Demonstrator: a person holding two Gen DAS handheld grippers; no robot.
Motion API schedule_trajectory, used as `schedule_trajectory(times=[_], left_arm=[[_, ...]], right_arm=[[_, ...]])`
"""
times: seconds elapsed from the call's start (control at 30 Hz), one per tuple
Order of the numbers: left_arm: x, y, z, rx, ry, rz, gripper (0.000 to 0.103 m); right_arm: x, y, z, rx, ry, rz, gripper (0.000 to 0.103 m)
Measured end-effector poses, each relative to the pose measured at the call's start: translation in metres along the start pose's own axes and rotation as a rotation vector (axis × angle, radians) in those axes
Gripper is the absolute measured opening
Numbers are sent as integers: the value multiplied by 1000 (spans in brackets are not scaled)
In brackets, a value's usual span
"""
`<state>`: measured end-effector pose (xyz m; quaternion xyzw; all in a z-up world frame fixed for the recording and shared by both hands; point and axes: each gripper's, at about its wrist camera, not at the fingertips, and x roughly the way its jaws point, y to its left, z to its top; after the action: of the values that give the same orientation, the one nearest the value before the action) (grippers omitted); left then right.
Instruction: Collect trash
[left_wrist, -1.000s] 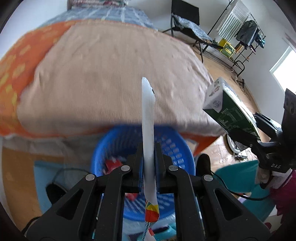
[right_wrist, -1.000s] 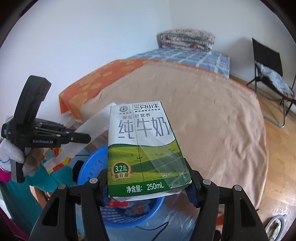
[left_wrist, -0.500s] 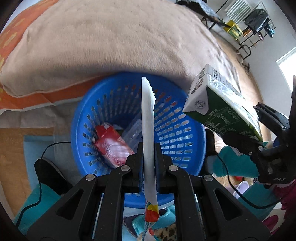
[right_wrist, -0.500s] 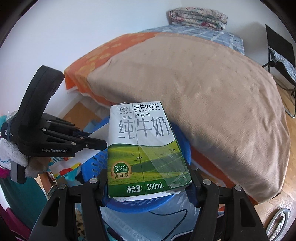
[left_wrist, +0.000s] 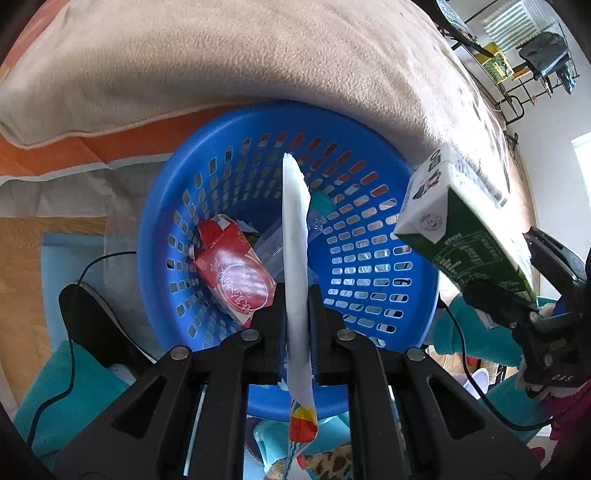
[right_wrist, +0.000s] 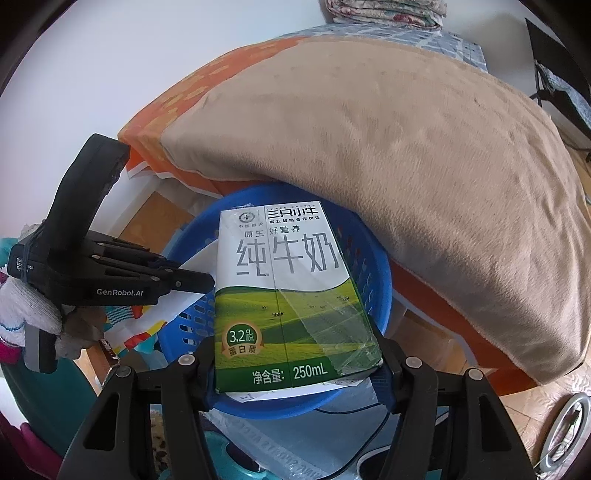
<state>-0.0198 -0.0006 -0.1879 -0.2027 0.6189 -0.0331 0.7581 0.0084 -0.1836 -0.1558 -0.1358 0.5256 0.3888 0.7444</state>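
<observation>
The left tongs (left_wrist: 297, 321) are clamped on a flat white plastic wrapper (left_wrist: 295, 236) above the round blue perforated plastic basket (left_wrist: 369, 280). The right tongs (right_wrist: 295, 362), about half open, grip a green-and-white 250 mL milk carton (right_wrist: 288, 295) over the basket's rim, beside the tan-blanketed bed (right_wrist: 406, 129).

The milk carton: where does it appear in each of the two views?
Left wrist view: the milk carton is at the right edge, held over the basket rim.
Right wrist view: the carton is at centre, between the right gripper's fingers.
Shared landmark: the blue basket.
</observation>
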Motion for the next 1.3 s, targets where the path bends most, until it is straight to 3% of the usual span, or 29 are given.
schedule_trajectory(times=[0.33,0.37,0.4,0.47,0.7,0.83,1.03,1.17,1.3], left_arm=[[-9,-5,5,17,-39,-1,9],[-9,-6,6,20,-40,2,16],[-10,-6,6,22,-44,7,34],[-15,-8,6,22,-69,16,51],[-19,-7,7,26,-94,31,52],[-19,-8,8,25,-97,38,52],[-23,-8,10,22,-113,41,52],[-28,-11,13,22,-132,47,61],[-35,-14,16,29,-156,47,61]], right_arm=[[-2,-5,4,22,-14,7,66],[-3,-5,3,22,-15,8,66],[-3,-5,3,21,-15,9,66],[-3,-5,2,18,-17,1,67],[-2,-3,6,25,-19,-3,68],[-5,-6,8,35,-32,-11,75],[-9,-8,9,46,-48,-23,78],[-13,-4,13,49,-75,-40,82],[-23,-5,18,54,-116,-55,85]])
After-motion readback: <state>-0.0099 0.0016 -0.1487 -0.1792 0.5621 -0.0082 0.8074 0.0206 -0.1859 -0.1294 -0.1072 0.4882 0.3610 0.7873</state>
